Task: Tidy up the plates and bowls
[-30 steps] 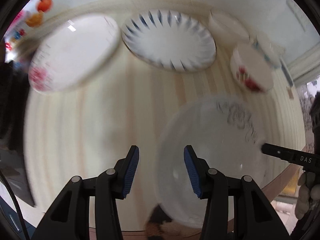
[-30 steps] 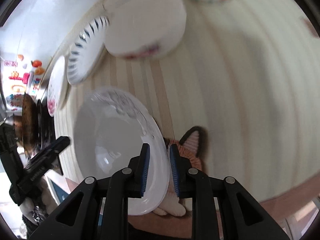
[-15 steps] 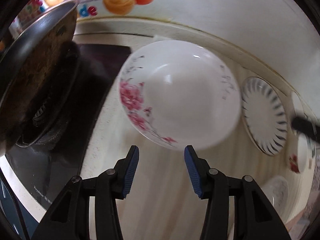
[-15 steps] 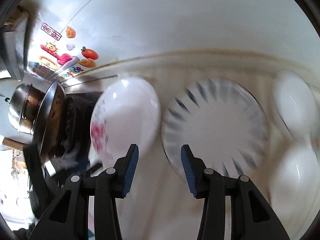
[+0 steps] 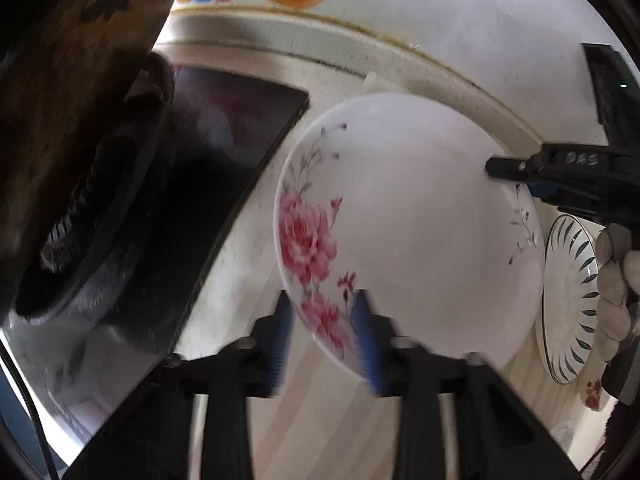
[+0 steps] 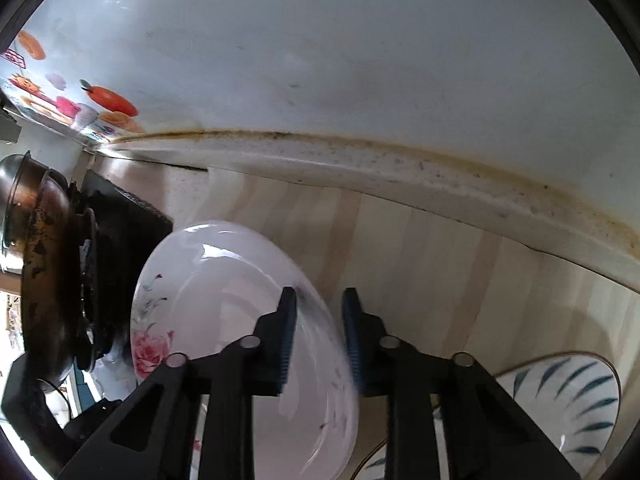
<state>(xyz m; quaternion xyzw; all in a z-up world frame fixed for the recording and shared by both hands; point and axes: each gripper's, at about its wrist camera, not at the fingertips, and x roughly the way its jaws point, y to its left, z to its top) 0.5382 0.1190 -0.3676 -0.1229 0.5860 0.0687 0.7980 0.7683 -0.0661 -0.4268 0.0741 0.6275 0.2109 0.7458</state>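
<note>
Left wrist view: the left gripper [image 5: 322,334], its blue-padded fingers apart, straddles the near rim of the rose plate [image 5: 408,240], a glossy white round dish printed with pink roses and thin grey sprigs; whether the pads touch the rim cannot be told through the blur. The plate lies on the pale wood-grain counter [image 5: 320,412]. Only this view shows the right gripper [image 5: 520,178] from the side, reaching over the plate's far right rim, with a pale-gloved hand [image 5: 614,280] behind it. Beyond the plate, at right, lies the blue-rayed plate [image 5: 568,300]; at left, a black glass hob [image 5: 224,152] carries a rusty dark wok [image 5: 60,120].

Right wrist view: the right gripper [image 6: 318,336] has its fingers apart, one on each side of the rose plate's [image 6: 224,300] rim. Only this view shows the stained, speckled seam [image 6: 360,152] where counter meets white wall [image 6: 340,48], and fruit stickers [image 6: 108,100] at far left.
</note>
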